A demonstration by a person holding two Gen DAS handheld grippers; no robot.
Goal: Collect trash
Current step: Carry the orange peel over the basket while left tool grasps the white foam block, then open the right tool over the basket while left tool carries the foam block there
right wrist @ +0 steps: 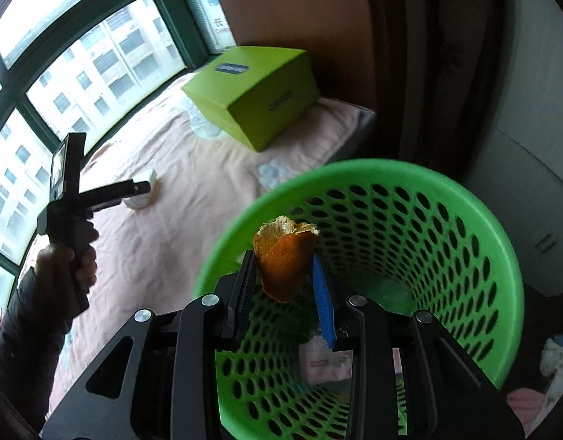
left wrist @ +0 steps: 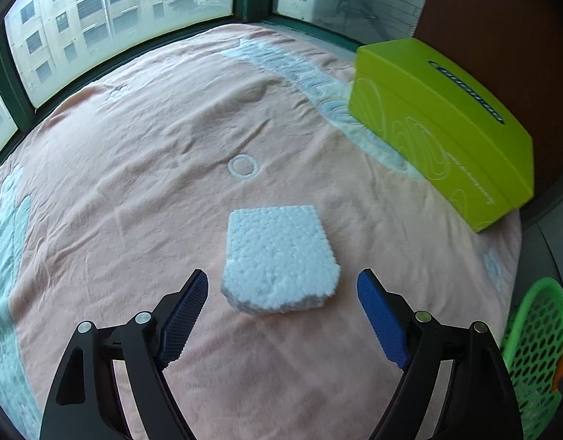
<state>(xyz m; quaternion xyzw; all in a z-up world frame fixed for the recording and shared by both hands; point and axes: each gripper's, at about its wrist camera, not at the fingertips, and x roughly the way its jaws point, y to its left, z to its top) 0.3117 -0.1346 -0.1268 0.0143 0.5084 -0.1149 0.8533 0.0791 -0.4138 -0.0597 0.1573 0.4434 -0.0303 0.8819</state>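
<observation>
A white foam block lies on the pink blanket. My left gripper hangs just above its near end, open wide, with the blue pads on either side and apart from the foam. My right gripper is shut on a piece of orange peel and holds it over the mouth of the green mesh basket. Crumpled wrappers lie at the bottom of the basket. In the right wrist view, a hand holds the left gripper over the foam block.
A lime-green box stands at the blanket's far right, near a brown wall. Windows run along the far edge of the bed. The green basket sits off the bed's right side. A white cabinet stands beyond it.
</observation>
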